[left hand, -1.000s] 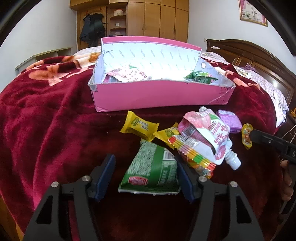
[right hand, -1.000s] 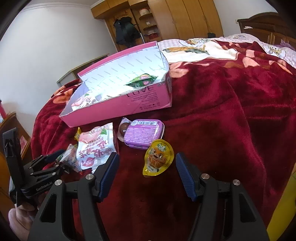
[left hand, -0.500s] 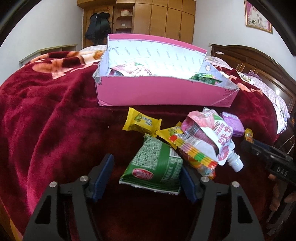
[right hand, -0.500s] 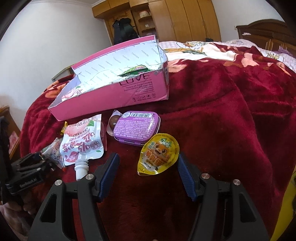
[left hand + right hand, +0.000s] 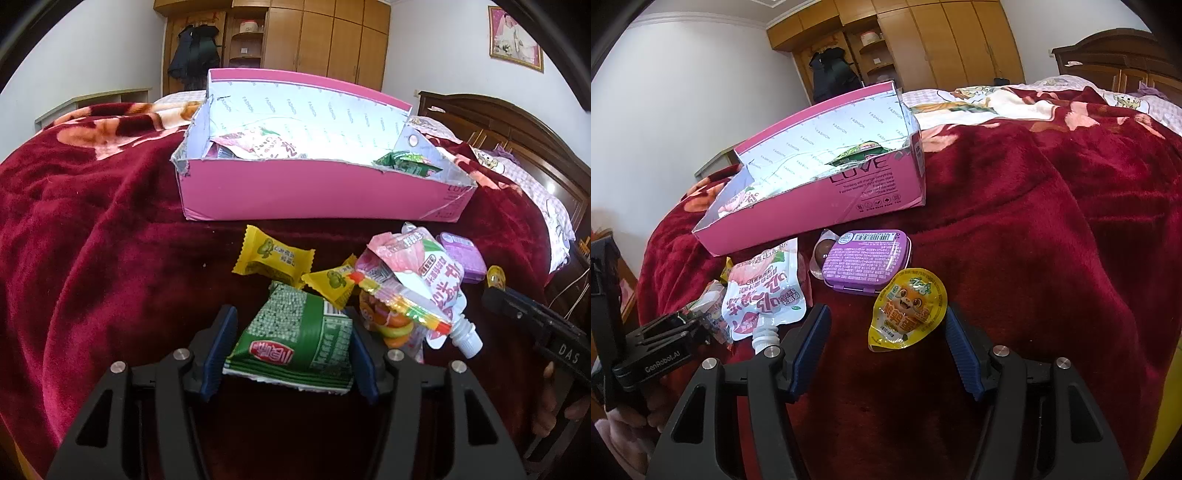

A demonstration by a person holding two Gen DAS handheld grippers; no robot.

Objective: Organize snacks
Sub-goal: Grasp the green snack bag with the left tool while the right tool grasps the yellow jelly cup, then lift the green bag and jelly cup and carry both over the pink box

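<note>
My left gripper (image 5: 290,332) is closing on a green snack packet (image 5: 295,336) that lies on the red blanket; both blue pads meet its sides. My right gripper (image 5: 886,317) stands open around a yellow jelly cup (image 5: 908,308), whose left side is clear of the pad. Behind the loose snacks is the pink box (image 5: 314,192), also seen in the right wrist view (image 5: 820,199), with a few packets inside. Beside the green packet lie two yellow candies (image 5: 271,260), a pink spouted pouch (image 5: 424,273) and a clear bag of coloured sweets (image 5: 395,321).
A purple tin (image 5: 866,260) and a small brown ball (image 5: 822,254) lie just behind the jelly cup. The bed runs on to the right, with a dark wooden headboard (image 5: 517,125). Wardrobes (image 5: 314,37) stand at the far wall. A hand (image 5: 620,432) grips the left tool.
The left jaws have narrowed onto the green packet. The right gripper has edged closer to the jelly cup, which now sits between its fingers.
</note>
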